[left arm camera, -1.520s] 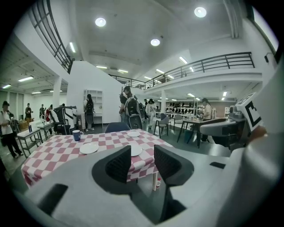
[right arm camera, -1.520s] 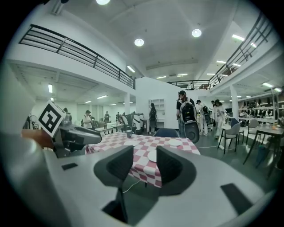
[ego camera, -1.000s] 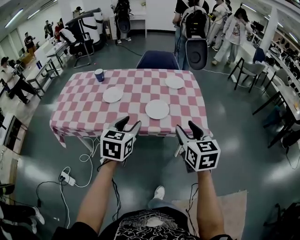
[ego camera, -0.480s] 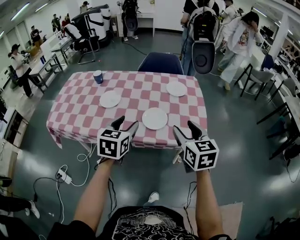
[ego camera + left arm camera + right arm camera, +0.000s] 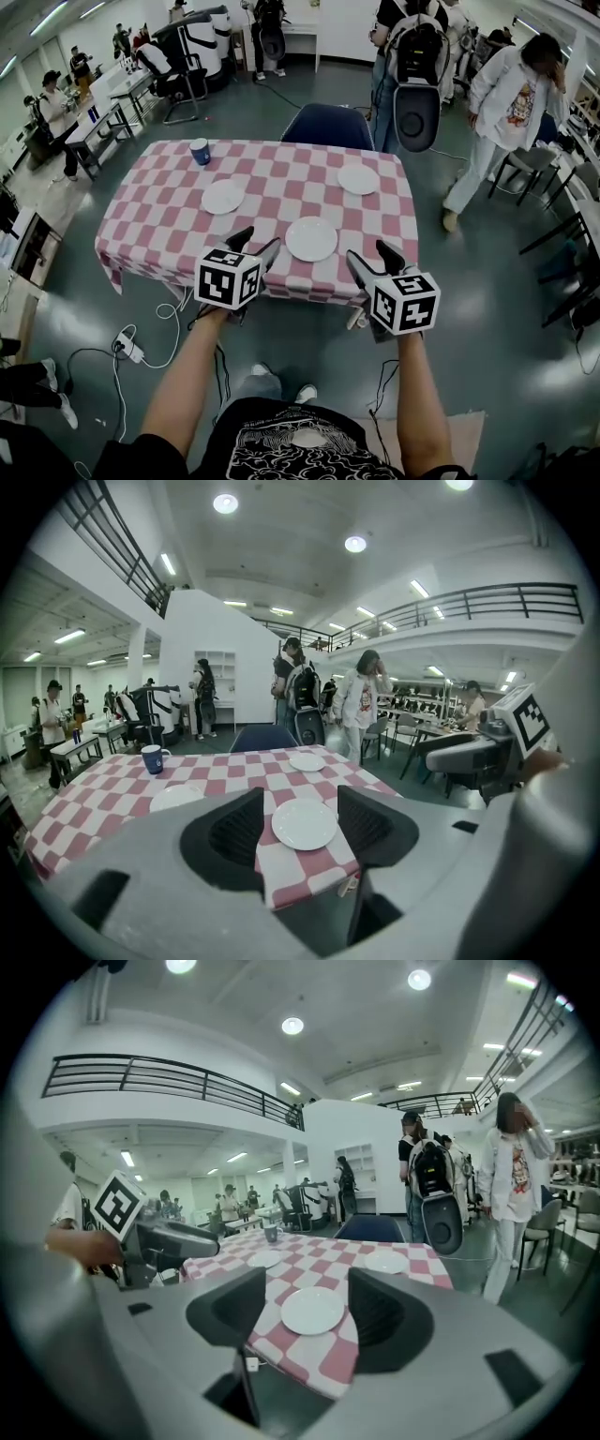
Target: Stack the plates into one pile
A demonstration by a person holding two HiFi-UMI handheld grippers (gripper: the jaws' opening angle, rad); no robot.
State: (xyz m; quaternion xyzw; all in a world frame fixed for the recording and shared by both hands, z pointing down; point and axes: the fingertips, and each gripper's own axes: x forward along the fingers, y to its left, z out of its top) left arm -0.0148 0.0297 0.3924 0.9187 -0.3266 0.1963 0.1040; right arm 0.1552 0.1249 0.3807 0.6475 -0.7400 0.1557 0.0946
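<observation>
A: Plates (image 5: 311, 239) x3 lie apart on table (image 5: 141, 239), frame centre. Zero stacked, whole job left.
B: Left gripper (image 5: 257, 244), right gripper (image 5: 371, 257): jaws just opened wide, both empty. We're below table's edge.

Left forearm (image 5: 192, 375) and right forearm (image 5: 417, 394) reach forward side by side. The left gripper (image 5: 257, 244) and right gripper (image 5: 373, 258) tilt slightly downward. Both sets of jaws have just been opening and stand wide apart, gripping nothing.
</observation>
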